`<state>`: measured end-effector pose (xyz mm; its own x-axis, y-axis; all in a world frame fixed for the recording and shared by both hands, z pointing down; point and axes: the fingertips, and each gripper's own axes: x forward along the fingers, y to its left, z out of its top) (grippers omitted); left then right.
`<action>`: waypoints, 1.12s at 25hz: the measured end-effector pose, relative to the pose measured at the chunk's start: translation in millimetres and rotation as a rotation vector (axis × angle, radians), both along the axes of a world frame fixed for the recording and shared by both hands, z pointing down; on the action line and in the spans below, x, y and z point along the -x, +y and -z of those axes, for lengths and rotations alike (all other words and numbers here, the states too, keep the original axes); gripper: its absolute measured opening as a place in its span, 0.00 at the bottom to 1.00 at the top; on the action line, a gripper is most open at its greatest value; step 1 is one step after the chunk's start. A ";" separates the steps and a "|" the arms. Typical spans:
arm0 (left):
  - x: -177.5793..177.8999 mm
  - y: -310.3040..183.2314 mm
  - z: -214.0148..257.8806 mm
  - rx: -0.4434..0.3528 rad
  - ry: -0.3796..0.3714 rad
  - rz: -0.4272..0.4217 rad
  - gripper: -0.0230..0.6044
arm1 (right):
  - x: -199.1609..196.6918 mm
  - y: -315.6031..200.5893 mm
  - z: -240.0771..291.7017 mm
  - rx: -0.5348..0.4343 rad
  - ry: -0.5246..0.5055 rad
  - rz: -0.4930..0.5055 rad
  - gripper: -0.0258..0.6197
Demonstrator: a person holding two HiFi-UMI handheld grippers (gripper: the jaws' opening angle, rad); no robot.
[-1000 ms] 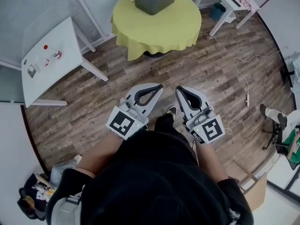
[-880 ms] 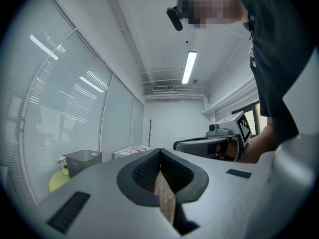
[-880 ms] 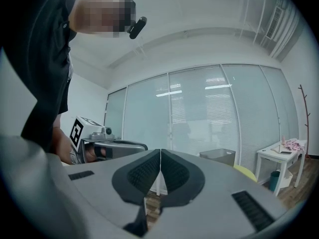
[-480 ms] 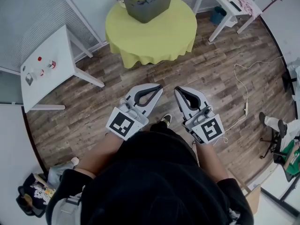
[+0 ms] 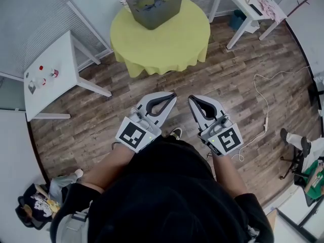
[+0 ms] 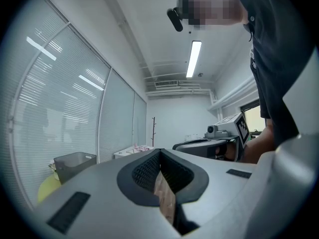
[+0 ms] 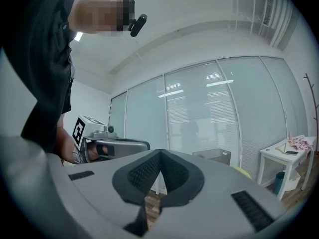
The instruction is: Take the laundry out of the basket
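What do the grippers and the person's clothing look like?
The left gripper and right gripper are light grey wedges with black ribbed pads. Each carries a white cube with a black square marker. The person wears a black top.

A round table (image 5: 169, 47) under a yellow-green cloth stands on the wooden floor (image 5: 238, 67), between a white side table (image 5: 55, 97) bearing a few small items and a white desk (image 5: 240, 4) with a teal bin (image 5: 237, 19) beneath it. A power strip (image 5: 266, 122) with its white cable lies on the floor at the right, and a dark bag (image 5: 34, 206) sits at the lower left.
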<state>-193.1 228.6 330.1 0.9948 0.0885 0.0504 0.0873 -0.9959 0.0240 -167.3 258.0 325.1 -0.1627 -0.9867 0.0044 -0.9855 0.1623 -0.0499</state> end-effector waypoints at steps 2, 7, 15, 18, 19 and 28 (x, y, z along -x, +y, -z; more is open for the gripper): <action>-7.4 1.1 -2.0 0.002 -0.005 0.001 0.05 | -7.9 0.0 -2.0 0.005 -0.005 0.002 0.08; -26.8 -6.5 -4.7 0.008 -0.011 0.003 0.05 | -28.1 -6.6 -1.9 0.002 -0.006 0.003 0.08; -61.1 -41.3 -12.8 0.013 -0.002 -0.007 0.05 | -61.6 -38.3 -8.9 0.008 0.001 -0.006 0.08; -78.3 -61.8 -11.2 0.020 0.008 -0.018 0.05 | -79.0 -57.8 -10.4 0.031 0.002 -0.019 0.08; -83.8 -68.9 -10.9 0.022 0.009 -0.022 0.05 | -84.4 -65.4 -9.6 0.033 0.003 -0.021 0.08; -129.0 -136.1 -10.5 0.035 0.017 -0.054 0.05 | -125.7 -134.8 -3.5 0.039 0.026 -0.049 0.08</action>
<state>-64.1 92.5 340.7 0.9893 0.1431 0.0299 0.1413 -0.9883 0.0567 -41.6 123.2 328.6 -0.1134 -0.9924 0.0470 -0.9933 0.1121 -0.0292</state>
